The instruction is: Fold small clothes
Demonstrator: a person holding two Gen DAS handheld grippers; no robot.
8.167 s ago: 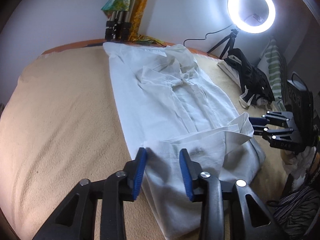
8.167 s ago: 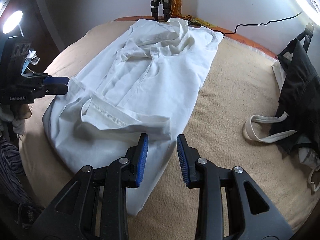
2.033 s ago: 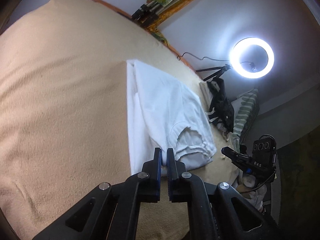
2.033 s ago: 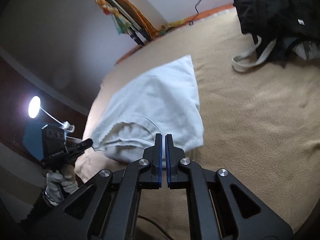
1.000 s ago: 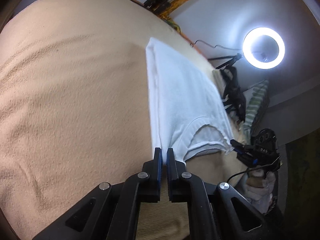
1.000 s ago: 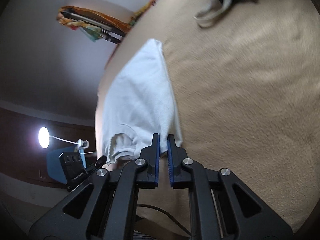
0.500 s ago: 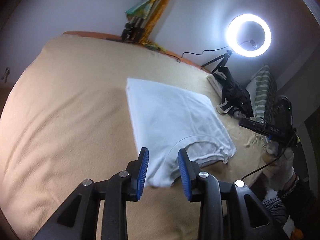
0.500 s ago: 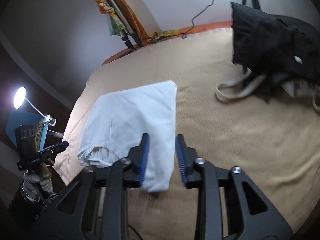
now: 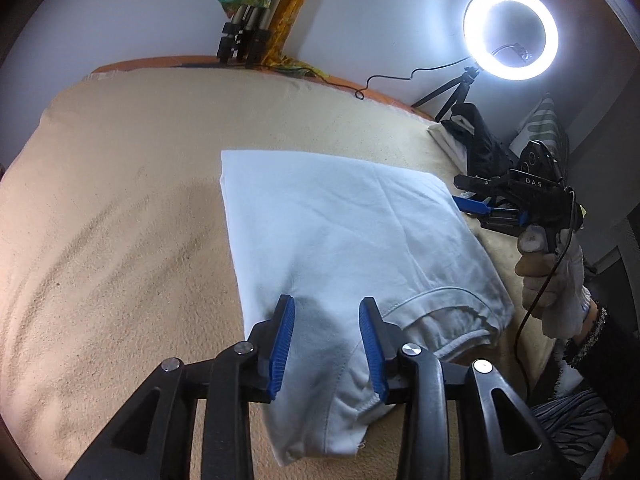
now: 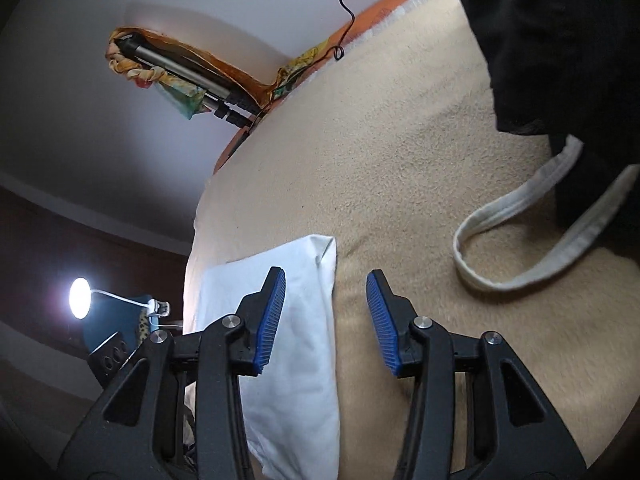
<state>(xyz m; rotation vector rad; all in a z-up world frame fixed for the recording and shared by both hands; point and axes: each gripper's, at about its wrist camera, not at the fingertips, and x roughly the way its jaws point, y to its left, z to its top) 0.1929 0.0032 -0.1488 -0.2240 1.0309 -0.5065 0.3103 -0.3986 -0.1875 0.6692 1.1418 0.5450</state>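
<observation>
Both grippers have let go since a second ago, when each was pinched on a near corner of the white garment (image 9: 344, 232), and the cloth has dropped flat; it now lies as a folded rectangle on the beige blanket (image 9: 120, 208), its folded edge toward 12 o'clock in the left wrist view and its curved hem and loose layers toward 5 o'clock; the left gripper (image 9: 326, 344) hovers over the garment's near end at 6 o'clock, its blue-padded fingers spread wide with nothing between them but the cloth below; whether the tips touch the fabric cannot be told; the right gripper (image 10: 325, 322) is likewise spread and empty, straddling the garment's long side edge, with the white cloth (image 10: 296, 320) under its left finger at 8 o'clock and bare blanket under its right; in the left wrist view that gripper (image 9: 472, 206) shows at 3 o'clock just beside the garment's edge; a black bag (image 10: 560, 48) with a cream strap (image 10: 520, 248) lies on the blanket at 2 o'clock in the right wrist view; a lit ring light (image 9: 511, 32) stands at 1 o'clock in the left wrist view.
</observation>
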